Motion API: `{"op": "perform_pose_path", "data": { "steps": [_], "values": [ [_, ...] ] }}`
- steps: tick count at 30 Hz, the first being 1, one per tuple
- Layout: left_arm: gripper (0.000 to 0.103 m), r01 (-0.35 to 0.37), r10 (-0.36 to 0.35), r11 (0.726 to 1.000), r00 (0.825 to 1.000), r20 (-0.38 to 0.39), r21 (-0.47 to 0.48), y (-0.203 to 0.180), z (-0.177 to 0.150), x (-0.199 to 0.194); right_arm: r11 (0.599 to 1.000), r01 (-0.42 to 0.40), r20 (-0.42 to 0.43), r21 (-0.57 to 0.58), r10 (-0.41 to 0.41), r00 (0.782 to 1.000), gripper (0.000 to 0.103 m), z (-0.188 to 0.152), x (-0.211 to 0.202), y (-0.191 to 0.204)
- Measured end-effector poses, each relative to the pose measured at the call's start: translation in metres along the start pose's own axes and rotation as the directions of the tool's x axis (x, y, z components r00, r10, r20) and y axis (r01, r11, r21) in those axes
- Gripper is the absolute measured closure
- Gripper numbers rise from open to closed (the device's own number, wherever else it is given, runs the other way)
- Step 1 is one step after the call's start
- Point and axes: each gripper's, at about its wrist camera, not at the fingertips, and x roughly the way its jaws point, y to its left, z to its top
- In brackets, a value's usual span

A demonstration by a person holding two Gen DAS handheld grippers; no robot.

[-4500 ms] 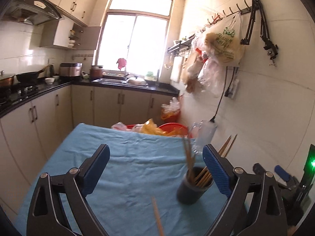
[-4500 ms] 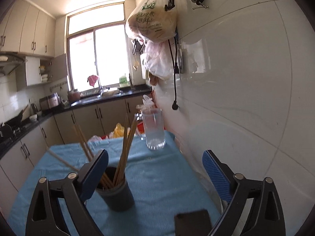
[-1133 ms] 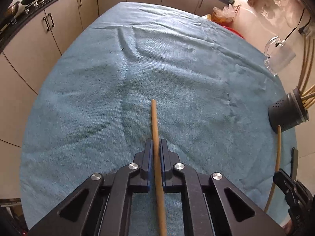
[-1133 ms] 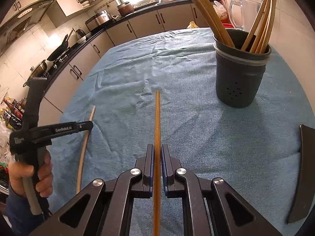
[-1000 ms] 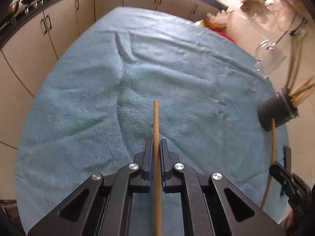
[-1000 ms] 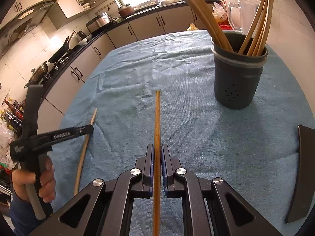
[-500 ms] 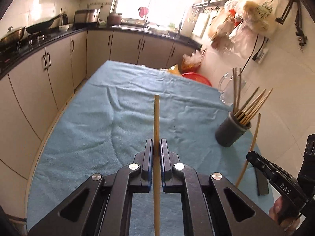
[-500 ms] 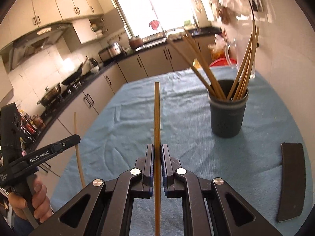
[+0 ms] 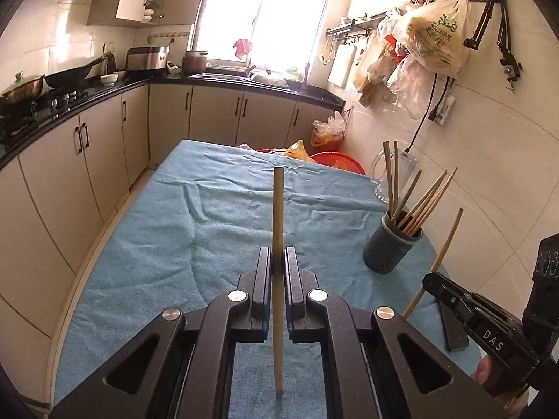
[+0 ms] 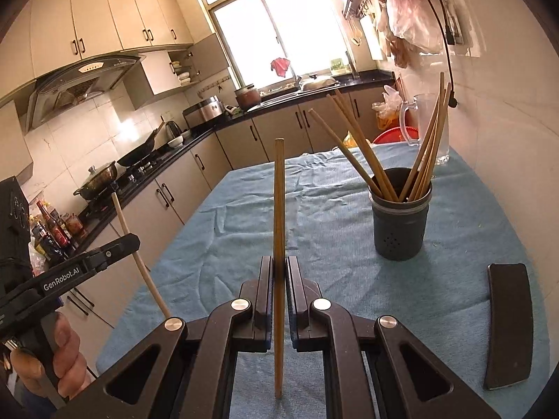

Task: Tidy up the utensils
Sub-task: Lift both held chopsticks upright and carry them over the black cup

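A table (image 9: 146, 279) draped in a blue towel fills the middle of a narrow kitchen, its left edge running close along beige cabinets (image 9: 91, 160) and its right edge set against a white tiled wall (image 9: 489, 174), with a broad bare stretch of cloth open down the centre. Above it, the left gripper (image 9: 278, 262) has its fingers (image 9: 263, 279) closed on a pale chopstick (image 9: 278, 216) that points toward the window (image 9: 269, 14), while the right gripper (image 10: 278, 272) is likewise clamped on a darker chopstick (image 10: 279, 202); each stick is held clear of the cloth. A dark grey holder (image 10: 400, 227) stands upright near the wall-side edge, chopsticks fanned out of it, with a clear glass pitcher (image 10: 424, 122) behind it and a flat black object (image 10: 508, 324) lying on the cloth nearer the camera. Plastic bags (image 9: 433, 35) hang from wall hooks above.
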Motion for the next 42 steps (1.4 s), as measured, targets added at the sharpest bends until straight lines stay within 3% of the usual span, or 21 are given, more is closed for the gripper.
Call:
{"op": "perform_pose_path", "data": {
  "steps": [23,42],
  "values": [
    [0.097,0.013,-0.014,0.998,1.0,0.013,0.06,-0.026,-0.001,-0.005,0.999,0.026,0.04,0.041,-0.028,0.999,0.096,0.003,-0.021,-0.016],
    [0.097,0.067,-0.065,0.989,0.998,-0.014,0.132,-0.074,0.003,-0.003,0.989,0.037,0.086,0.142,-0.05,0.995,0.096,0.007,-0.044,-0.067]
  ]
}}
